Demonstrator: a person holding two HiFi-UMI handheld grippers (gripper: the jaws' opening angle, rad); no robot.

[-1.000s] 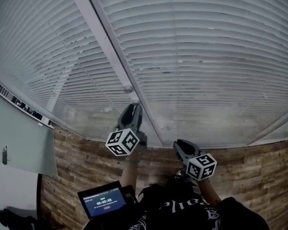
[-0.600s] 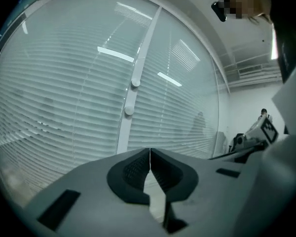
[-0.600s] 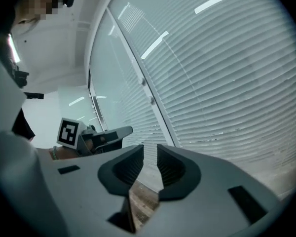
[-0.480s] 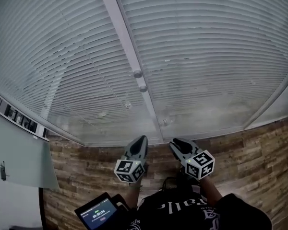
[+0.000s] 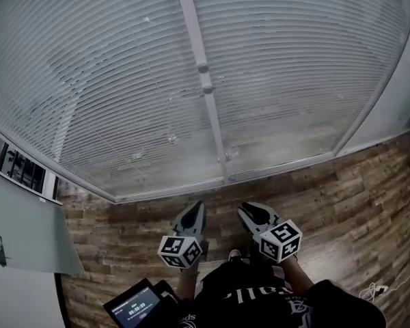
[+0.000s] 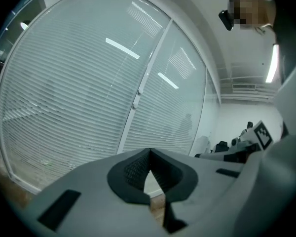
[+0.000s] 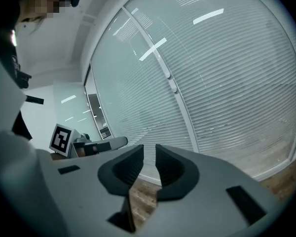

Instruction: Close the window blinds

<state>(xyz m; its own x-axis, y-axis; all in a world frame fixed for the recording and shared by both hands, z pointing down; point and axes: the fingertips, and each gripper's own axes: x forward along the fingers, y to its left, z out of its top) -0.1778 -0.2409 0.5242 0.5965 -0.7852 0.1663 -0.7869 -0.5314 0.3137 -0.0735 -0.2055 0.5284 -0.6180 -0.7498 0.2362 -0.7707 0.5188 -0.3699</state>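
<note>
Floor [image 5: 369, 190]: wood-look planks are seen along the foot of the glazing and beneath the person.
Window blinds [image 5: 123, 80]: white slats are seen lowered across both panes almost to the floor, ahead of both grippers and well apart from them; the slats appear to be tilted shut, though the wide-angle distortion leaves this uncertain.
Mullion [image 5: 212, 125]: a white upright is seen between the two panes.
Knobs [image 5: 203, 68]: two round knobs are seen on the mullion, one just above the other.
Left gripper [image 5: 193, 212]: it is held low, close to the person's body, and pointed toward the blinds; in the left gripper view its jaws are seen pressed together at the tips, with nothing between them.
Right gripper [image 5: 249, 213]: it is held just beside the left one; its jaws are seen parted by a narrow gap, with nothing between them.
Tablet [image 5: 133, 305]: a lit screen is seen at the lower left, beside the person's body.
</note>
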